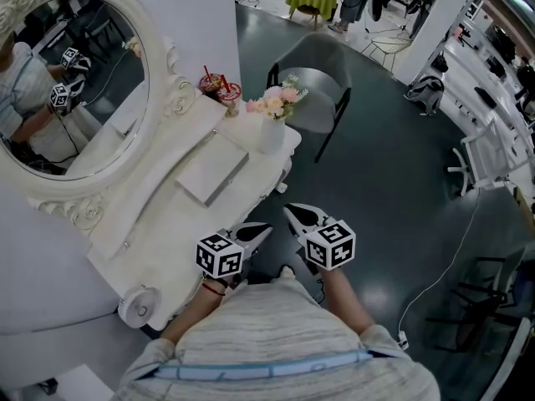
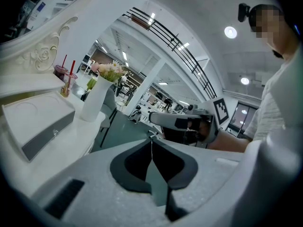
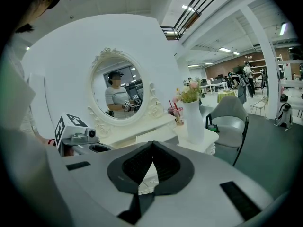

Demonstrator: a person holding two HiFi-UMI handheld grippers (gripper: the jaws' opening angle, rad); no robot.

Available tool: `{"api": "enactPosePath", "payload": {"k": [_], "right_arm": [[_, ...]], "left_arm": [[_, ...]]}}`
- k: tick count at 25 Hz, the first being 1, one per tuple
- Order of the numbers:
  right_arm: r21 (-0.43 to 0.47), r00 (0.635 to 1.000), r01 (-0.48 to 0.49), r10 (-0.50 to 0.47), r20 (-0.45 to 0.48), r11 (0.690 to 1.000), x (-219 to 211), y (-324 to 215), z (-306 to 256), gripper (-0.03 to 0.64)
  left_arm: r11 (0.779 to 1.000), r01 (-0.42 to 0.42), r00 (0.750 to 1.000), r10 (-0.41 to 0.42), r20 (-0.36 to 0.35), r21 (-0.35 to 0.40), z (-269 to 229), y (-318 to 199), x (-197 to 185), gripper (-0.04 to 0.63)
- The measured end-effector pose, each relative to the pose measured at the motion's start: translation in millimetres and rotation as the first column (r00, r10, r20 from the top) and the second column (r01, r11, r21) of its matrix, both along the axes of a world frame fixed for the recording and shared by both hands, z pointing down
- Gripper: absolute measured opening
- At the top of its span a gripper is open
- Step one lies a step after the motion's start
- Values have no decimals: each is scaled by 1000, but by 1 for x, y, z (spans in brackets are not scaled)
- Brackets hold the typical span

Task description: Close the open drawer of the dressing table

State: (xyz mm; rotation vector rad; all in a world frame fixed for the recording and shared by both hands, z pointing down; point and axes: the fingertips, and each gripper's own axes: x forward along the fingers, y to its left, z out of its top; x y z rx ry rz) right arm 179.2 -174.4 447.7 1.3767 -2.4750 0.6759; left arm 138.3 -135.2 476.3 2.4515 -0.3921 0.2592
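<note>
The white dressing table [image 1: 159, 224] stands at the left under an oval mirror [image 1: 75, 82]. On its top lies a flat white box-like piece [image 1: 213, 170] with a grey front and a small knob [image 2: 55, 133]; I cannot tell whether this is the drawer. My left gripper [image 1: 261, 229] is shut and empty, hovering just off the table's front edge. My right gripper [image 1: 291, 211] hangs beside it over the dark floor, also shut on nothing. The left gripper view shows closed jaw tips [image 2: 151, 138] and the right gripper [image 2: 184, 122] beyond. The right gripper view shows its closed tips [image 3: 151, 145].
A white vase of flowers [image 1: 272, 124] and two red drinks with straws [image 1: 219, 86] stand at the table's far end. A grey chair [image 1: 313, 82] sits beyond it. A round white object [image 1: 138, 306] is at the table's near corner. A cable [image 1: 451, 257] crosses the floor at right.
</note>
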Motion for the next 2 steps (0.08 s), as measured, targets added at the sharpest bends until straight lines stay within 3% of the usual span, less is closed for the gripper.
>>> {"api": "enactPosePath", "payload": {"k": [2], "right_arm": [[-1,1000,3,-3,-1,1000,0,-1,0,9]], "left_arm": [[1000,1,1000,-1,1,-1,0,-1,0,15]]}}
